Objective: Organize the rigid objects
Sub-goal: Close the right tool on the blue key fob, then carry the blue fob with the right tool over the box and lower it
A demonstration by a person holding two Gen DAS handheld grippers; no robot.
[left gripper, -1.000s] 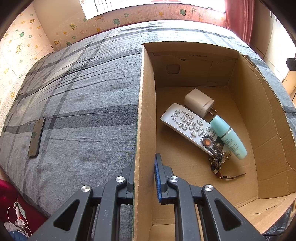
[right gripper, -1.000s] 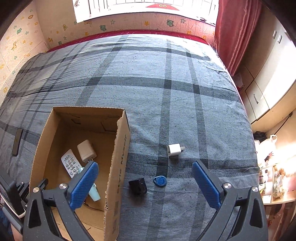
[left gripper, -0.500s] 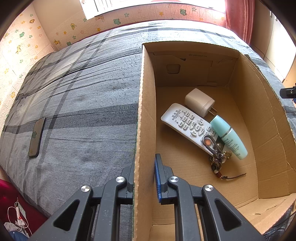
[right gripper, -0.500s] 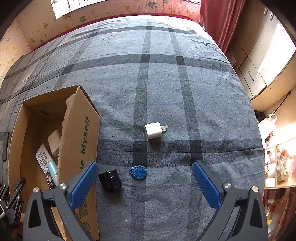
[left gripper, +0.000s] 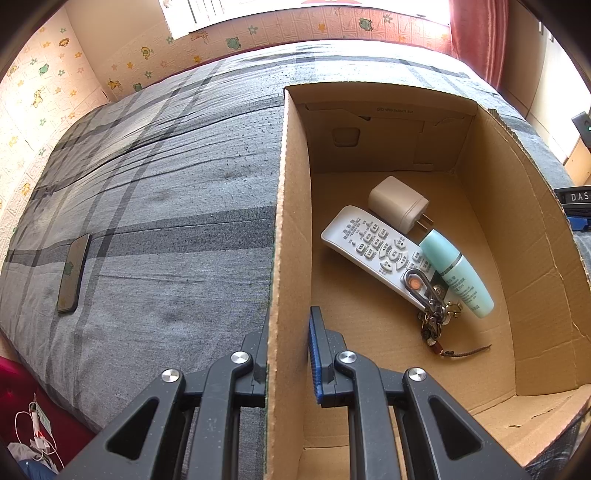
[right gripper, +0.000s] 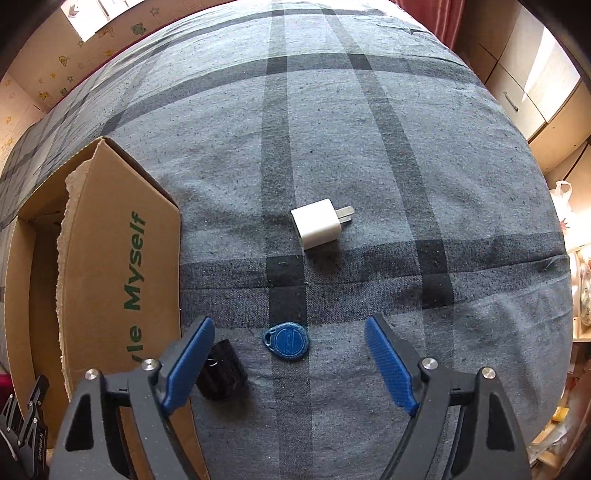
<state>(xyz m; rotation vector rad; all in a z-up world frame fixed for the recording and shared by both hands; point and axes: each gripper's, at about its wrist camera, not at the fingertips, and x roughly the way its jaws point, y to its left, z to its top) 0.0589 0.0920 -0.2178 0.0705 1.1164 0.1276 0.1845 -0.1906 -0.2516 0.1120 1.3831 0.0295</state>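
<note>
My left gripper (left gripper: 290,354) is shut on the left wall of the cardboard box (left gripper: 286,221), one finger inside and one outside. The box holds a white remote (left gripper: 373,251), a beige charger (left gripper: 399,203), a teal tube (left gripper: 458,273) and a key ring (left gripper: 432,310). My right gripper (right gripper: 290,360) is open and empty, low over the bed. A blue key fob (right gripper: 288,341) lies between its fingers, a black block (right gripper: 221,373) sits by the left finger, and a white charger (right gripper: 317,223) lies farther ahead. The box (right gripper: 107,266) stands to the left.
Everything rests on a grey plaid bedspread (right gripper: 332,110). A dark phone (left gripper: 74,273) lies on the bed at the left of the box. Cabinets (right gripper: 532,81) stand past the bed's right edge, and red curtains (left gripper: 476,33) hang at the back.
My right gripper has moved forward and down toward the blue key fob, black block and white charger, which now look larger. The left gripper keeps its hold on the box wall.
</note>
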